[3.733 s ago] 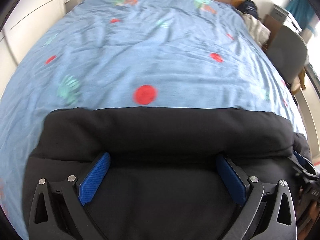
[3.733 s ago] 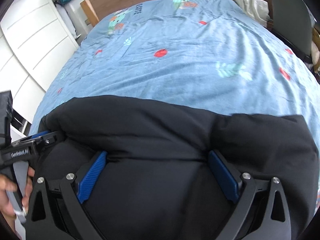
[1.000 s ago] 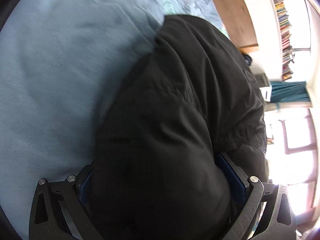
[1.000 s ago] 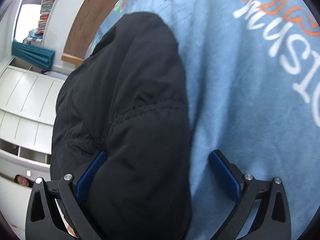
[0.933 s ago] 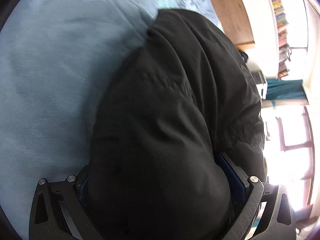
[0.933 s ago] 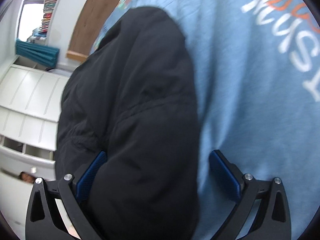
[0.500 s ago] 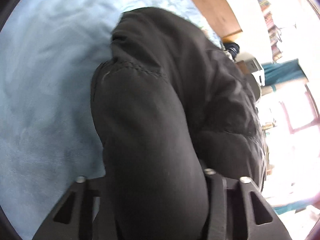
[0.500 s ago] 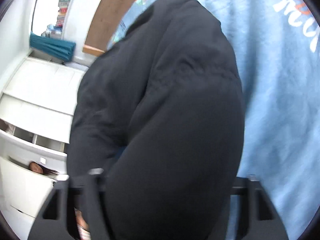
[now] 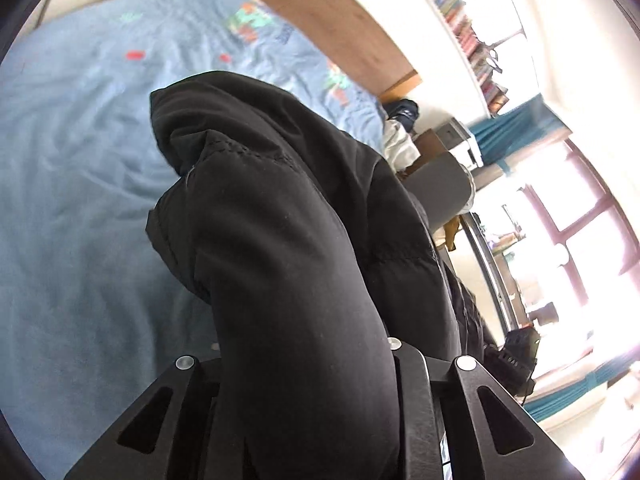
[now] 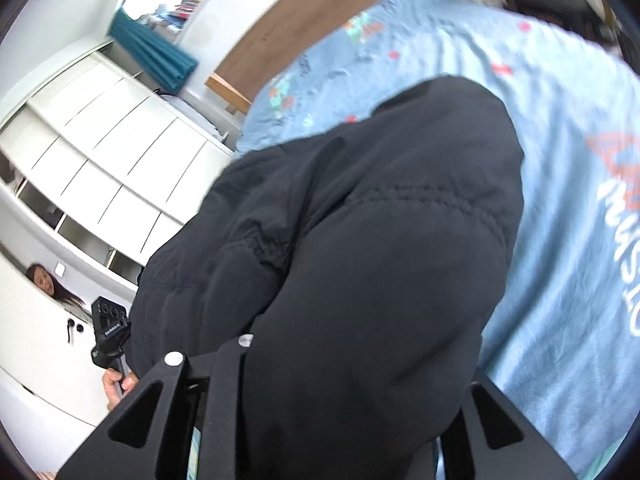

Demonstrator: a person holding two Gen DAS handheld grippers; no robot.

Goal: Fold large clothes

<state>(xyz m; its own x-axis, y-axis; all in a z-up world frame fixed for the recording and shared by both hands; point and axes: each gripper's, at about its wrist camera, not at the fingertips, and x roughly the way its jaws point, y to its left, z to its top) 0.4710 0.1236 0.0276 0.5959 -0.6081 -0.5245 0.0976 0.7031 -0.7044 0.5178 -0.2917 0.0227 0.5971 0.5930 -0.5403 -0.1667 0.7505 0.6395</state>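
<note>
A bulky black padded jacket (image 9: 280, 220) fills the left wrist view, and a thick fold of it bulges up out of my left gripper (image 9: 304, 360). That gripper's jaws are closing and pinch the fold, which hides the pads. In the right wrist view the same jacket (image 10: 380, 240) hangs above the blue bed cover (image 10: 560, 160). My right gripper (image 10: 352, 360) is also closing, squeezing another thick fold between its jaws. The two grippers hold opposite ends of the jacket, which is lifted off the bed.
The bed cover (image 9: 80, 200) spreads to the left, up to a wooden headboard (image 9: 340, 20). A grey chair (image 9: 440, 192) and a bright window stand to the right. White wardrobe doors (image 10: 100, 160) line the other side. A hand (image 10: 116, 384) holds the other gripper's handle.
Both grippers went from wide open around the jacket to pinched on its folds. They rose and rolled, lifting the jacket's ends off the bed.
</note>
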